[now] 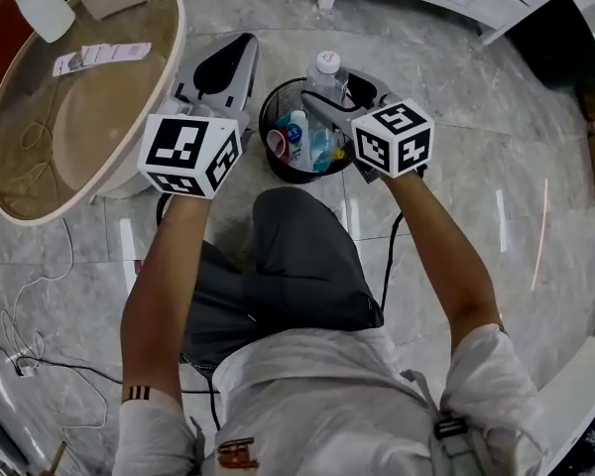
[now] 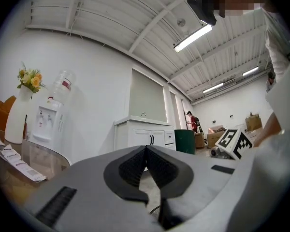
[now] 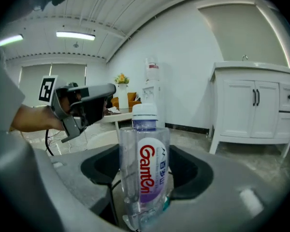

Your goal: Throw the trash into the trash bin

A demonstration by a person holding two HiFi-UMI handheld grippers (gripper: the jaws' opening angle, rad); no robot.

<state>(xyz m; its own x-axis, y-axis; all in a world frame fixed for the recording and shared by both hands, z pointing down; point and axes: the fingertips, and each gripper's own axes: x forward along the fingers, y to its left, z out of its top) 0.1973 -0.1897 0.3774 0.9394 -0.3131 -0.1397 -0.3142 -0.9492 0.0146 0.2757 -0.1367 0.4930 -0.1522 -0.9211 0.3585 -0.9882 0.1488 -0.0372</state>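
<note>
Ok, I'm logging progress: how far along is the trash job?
Done: several items already lie in the black bin. In hand: the right gripper is shut on a clear bottle above the bin. Remaining: dropping it in. The left gripper is shut and empty.

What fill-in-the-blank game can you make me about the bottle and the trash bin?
1. The right gripper is shut on a clear bottle with a ____ cap.
2. The wire trash bin is ____ in colour.
3. The left gripper is shut and holds ____.
Missing words: white; black; nothing.
</note>
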